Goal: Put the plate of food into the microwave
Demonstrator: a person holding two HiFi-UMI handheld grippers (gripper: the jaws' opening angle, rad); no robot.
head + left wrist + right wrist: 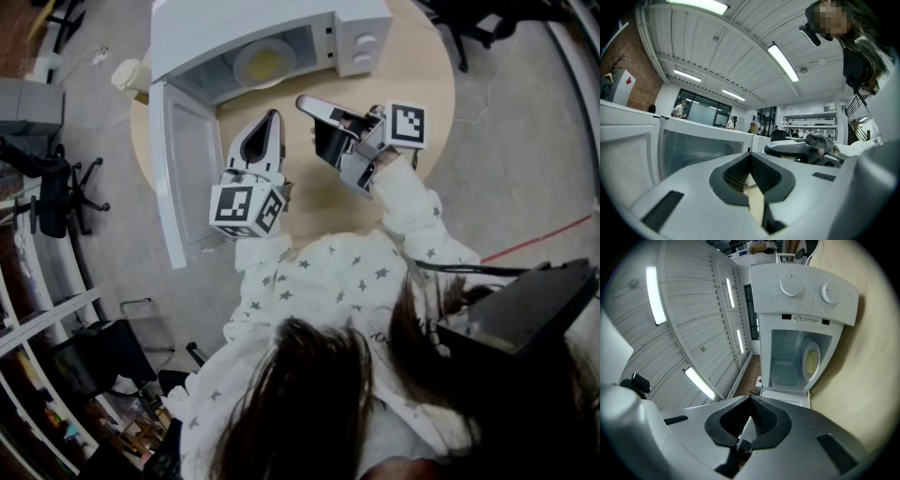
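Note:
The white microwave [246, 25] stands at the round table's far side with its door [186, 167] swung open to the left. A white plate of yellow food [264, 64] lies inside the cavity; the right gripper view shows that plate [811, 359] too. My left gripper [273, 116] hovers in front of the opening, jaws shut and empty. My right gripper [302, 100] is just to its right, shut with nothing in it. In the left gripper view, the left gripper [750, 155] faces the cavity [698, 145] and the right gripper [806, 150] crosses ahead.
The microwave's two knobs [792, 285] sit on its panel, right of the opening in the head view. The bare wooden table [427, 84] extends to the right. Office chairs [56, 187] stand on the floor at left, and shelving is at bottom left.

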